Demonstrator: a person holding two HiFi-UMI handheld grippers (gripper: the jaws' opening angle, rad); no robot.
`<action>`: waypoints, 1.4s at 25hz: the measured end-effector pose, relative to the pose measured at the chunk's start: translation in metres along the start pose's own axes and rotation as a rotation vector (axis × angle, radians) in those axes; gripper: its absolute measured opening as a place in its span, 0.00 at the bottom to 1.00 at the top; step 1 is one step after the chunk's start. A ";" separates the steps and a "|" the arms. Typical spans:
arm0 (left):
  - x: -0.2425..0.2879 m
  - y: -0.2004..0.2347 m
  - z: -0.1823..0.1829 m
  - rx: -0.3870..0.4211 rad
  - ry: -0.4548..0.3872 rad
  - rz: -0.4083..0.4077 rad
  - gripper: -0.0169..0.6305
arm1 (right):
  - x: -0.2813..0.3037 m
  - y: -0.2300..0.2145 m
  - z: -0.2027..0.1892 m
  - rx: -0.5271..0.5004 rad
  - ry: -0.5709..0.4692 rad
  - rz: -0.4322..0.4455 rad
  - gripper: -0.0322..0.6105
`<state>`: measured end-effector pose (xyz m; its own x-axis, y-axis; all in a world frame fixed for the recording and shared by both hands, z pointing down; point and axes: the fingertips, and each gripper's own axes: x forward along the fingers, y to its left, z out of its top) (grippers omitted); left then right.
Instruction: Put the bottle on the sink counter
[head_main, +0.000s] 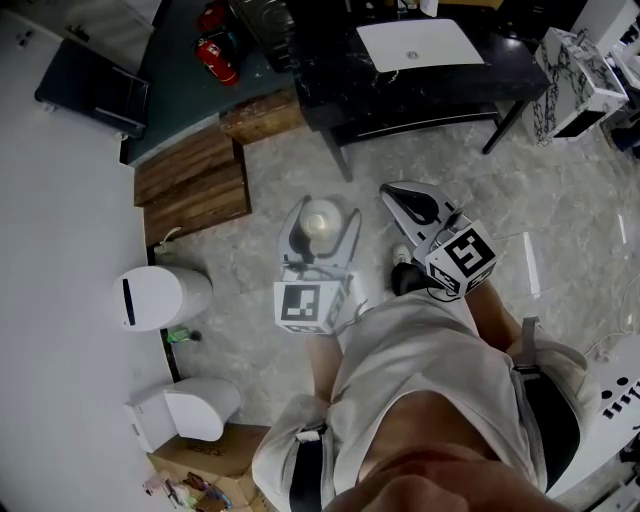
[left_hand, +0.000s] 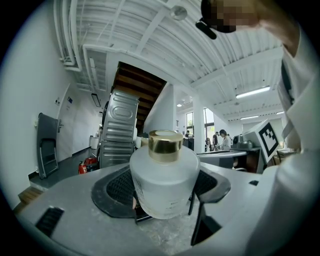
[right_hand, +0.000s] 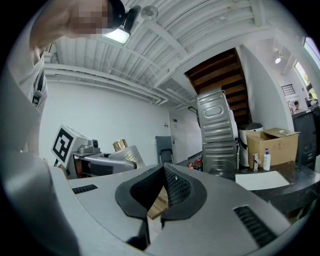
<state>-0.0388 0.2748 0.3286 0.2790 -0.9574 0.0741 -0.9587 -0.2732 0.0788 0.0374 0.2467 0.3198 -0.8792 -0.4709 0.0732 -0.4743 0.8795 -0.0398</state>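
Left gripper (head_main: 319, 236): my jaws are clamped on the frosted bottle (left_hand: 164, 176) with the gold cap, held over the floor (head_main: 565, 205). Right gripper (right_hand: 163, 189) is just beside it, jaws shut and empty. The black table (head_main: 330, 62) with the sink (head_main: 420, 44) is farther ahead.

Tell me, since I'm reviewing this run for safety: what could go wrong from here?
1. The left gripper pinches the smooth, round bottle only by its sides, above a hard floor; a slip could drop and break it.
2. The right gripper is shut and empty, so nothing backs up that grip.
3. The counter is some way off; the bottle could knock its edge.
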 end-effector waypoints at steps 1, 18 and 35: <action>0.006 0.001 0.001 0.001 0.000 0.000 0.53 | 0.003 -0.005 0.000 0.004 0.000 0.002 0.05; 0.084 0.016 0.007 0.012 0.028 0.026 0.53 | 0.032 -0.087 0.000 0.043 -0.007 0.020 0.05; 0.133 0.005 0.020 0.022 0.037 0.049 0.53 | 0.038 -0.140 0.006 0.083 -0.042 0.064 0.05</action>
<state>-0.0078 0.1437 0.3188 0.2326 -0.9659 0.1139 -0.9723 -0.2280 0.0520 0.0702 0.1048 0.3225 -0.9081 -0.4180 0.0266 -0.4179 0.8998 -0.1255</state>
